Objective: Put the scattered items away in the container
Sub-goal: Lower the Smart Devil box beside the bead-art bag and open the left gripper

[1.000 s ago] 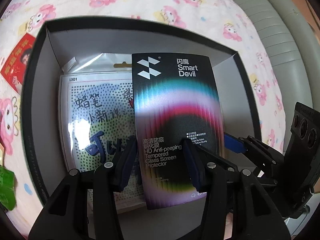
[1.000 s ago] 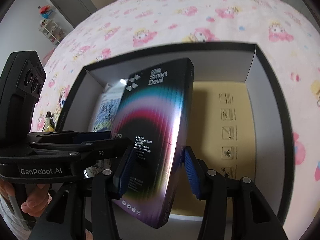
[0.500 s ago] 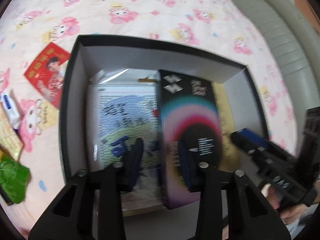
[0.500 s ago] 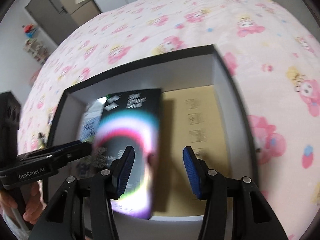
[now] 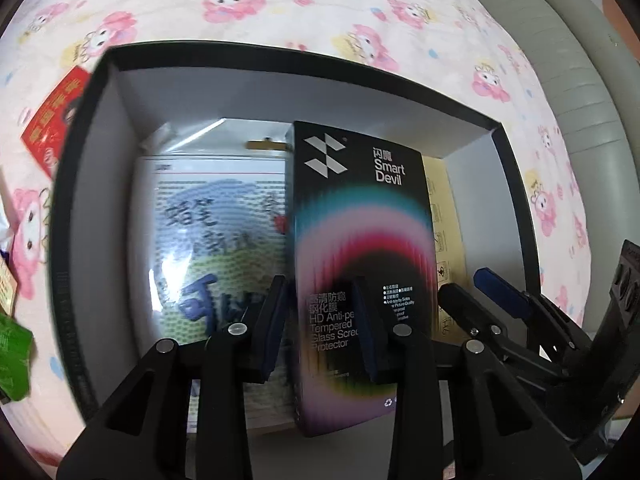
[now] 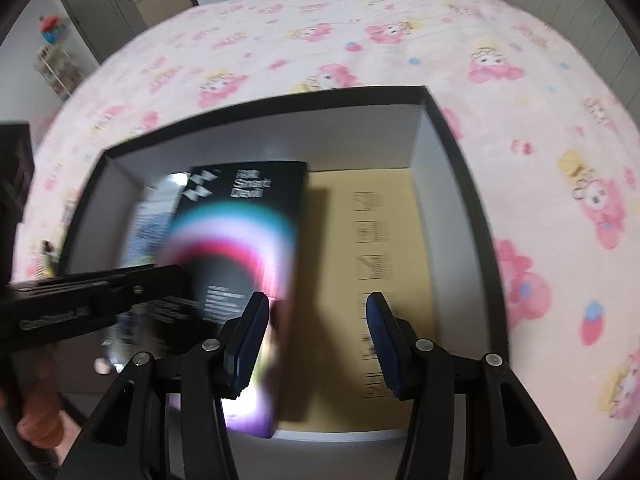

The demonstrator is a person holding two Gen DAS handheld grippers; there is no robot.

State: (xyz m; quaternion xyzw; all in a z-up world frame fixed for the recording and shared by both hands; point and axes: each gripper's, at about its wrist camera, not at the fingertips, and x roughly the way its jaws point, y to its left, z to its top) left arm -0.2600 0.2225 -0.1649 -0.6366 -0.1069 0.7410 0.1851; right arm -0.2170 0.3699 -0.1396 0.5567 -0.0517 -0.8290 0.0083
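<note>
A black-rimmed box [image 5: 92, 128] with grey inner walls sits on the bed; it also shows in the right wrist view [image 6: 452, 152]. Inside lie a clear-wrapped crayon pack [image 5: 208, 240] on the left and a black Smart Devil screen-protector box [image 5: 360, 240] beside it, blurred in the right wrist view [image 6: 240, 232]. My left gripper [image 5: 320, 328] is open above the two, with nothing between its pads. My right gripper [image 6: 314, 344] is open and empty over the tan cardboard floor [image 6: 360, 240] of the box. It shows at the right of the left wrist view [image 5: 476, 292].
The bed has a pink cartoon-print sheet [image 6: 360, 40]. Left of the box lie a red card [image 5: 52, 120] and a green packet [image 5: 12, 356]. A grey padded headboard [image 5: 580, 100] runs along the right. A shelf and cabinets [image 6: 100, 8] stand beyond the bed.
The screen-protector box, held upright between both grippers a second ago, now lies in the box. Both grippers have let go; the right one has pulled back to the right.
</note>
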